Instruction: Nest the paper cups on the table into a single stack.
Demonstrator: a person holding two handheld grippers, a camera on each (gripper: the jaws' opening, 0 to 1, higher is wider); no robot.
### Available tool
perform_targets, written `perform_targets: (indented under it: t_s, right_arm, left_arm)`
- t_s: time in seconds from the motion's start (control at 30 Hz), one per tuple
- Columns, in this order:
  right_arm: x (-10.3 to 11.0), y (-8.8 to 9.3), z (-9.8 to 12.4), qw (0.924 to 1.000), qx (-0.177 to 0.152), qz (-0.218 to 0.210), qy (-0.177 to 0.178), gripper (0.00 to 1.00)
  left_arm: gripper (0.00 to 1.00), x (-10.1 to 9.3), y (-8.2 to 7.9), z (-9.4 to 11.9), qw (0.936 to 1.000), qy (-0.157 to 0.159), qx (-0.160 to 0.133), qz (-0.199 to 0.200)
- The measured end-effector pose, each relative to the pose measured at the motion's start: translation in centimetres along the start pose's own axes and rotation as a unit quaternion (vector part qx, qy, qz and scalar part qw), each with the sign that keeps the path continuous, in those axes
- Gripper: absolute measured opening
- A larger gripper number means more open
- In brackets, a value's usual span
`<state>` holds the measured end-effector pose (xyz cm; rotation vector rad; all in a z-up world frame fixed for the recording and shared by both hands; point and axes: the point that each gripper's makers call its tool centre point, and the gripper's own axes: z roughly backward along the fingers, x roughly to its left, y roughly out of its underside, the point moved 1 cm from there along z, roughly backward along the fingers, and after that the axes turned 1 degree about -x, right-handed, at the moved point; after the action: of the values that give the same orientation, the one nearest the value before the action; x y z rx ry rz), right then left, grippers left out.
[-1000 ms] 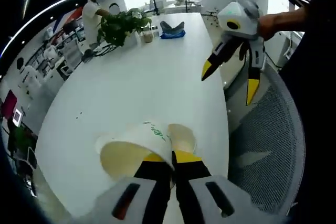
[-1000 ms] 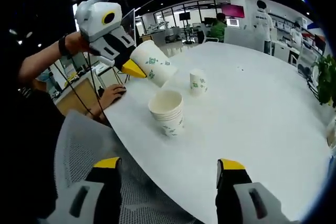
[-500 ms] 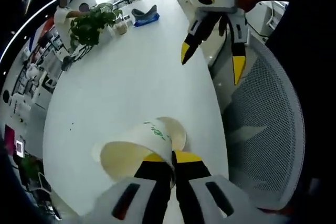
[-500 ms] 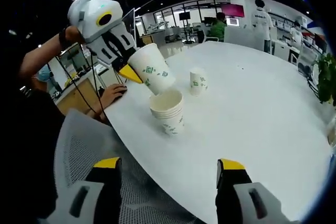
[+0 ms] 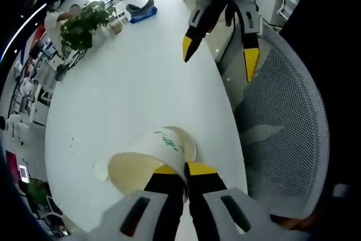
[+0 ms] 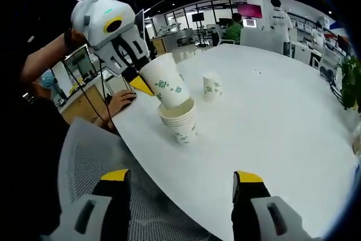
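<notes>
A large white oval bench [image 6: 293,122] carries the paper cups. Beside its near edge stands a grey mesh chair [image 5: 282,134], under the right tool.

In the right gripper view, a stack [image 6: 179,123] of nested cups stands upright near the bench edge, ahead of the right tool [image 6: 182,187] and a little to its left. The left tool [image 6: 137,80] holds one cup [image 6: 167,81] tilted, its base dipping into the mouth of the stack; whether it rests on the cup below cannot be told. A single cup [image 6: 212,87] stands upright just beyond the stack, apart from it. The right tool's yellow-tipped jaws stand wide apart with nothing between them.

In the left gripper view, the left tool [image 5: 180,169] has its jaws pinched together on the rim of the held cup [image 5: 141,162], whose pale inside shows and holds nothing. Behind it the rim of the stack [image 5: 186,139] peeks out. The right tool [image 5: 217,55] hangs above the bench edge ahead, jaws spread. At the far end of the bench are a green plant [image 5: 82,23] and a blue object [image 5: 141,11], too small to identify.
</notes>
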<state>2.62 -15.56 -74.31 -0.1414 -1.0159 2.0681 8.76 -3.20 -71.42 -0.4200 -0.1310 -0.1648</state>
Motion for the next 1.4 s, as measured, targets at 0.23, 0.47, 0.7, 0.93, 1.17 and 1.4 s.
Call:
perform_targets:
  t_s: [0.23, 0.47, 0.7, 0.93, 1.17, 1.4]
  right_arm:
    - [0.03, 0.00, 0.07, 1.0000, 0.000, -0.001, 0.000, 0.74]
    - [-0.30, 0.04, -0.03, 1.0000, -0.001, -0.003, 0.002, 0.74]
    - [-0.39, 0.39, -0.13, 1.0000, 0.001, -0.006, 0.003, 0.73]
    - [-0.26, 0.28, -0.01, 1.0000, -0.001, -0.008, 0.004, 0.73]
    - [-0.30, 0.30, 0.11, 0.9999, -0.003, -0.009, 0.005, 0.73]
    - [-0.61, 0.31, 0.16, 0.9999, -0.003, -0.010, 0.006, 0.73]
  left_arm:
    - [0.00, -0.33, -0.35, -0.29, 0.9999, 0.008, 0.006, -0.007]
    - [0.00, -0.08, -0.03, -0.58, 0.9998, 0.010, 0.013, -0.012]
    - [0.02, -0.13, 0.00, -0.73, 0.9997, 0.011, 0.018, -0.013]
    - [0.03, -0.15, -0.07, -0.78, 0.9997, 0.012, 0.019, -0.014]
    - [0.05, -0.06, -0.26, -0.72, 0.9997, 0.010, 0.016, -0.012]
    - [0.10, 0.14, -0.67, -0.49, 0.9999, 0.005, 0.009, -0.011]
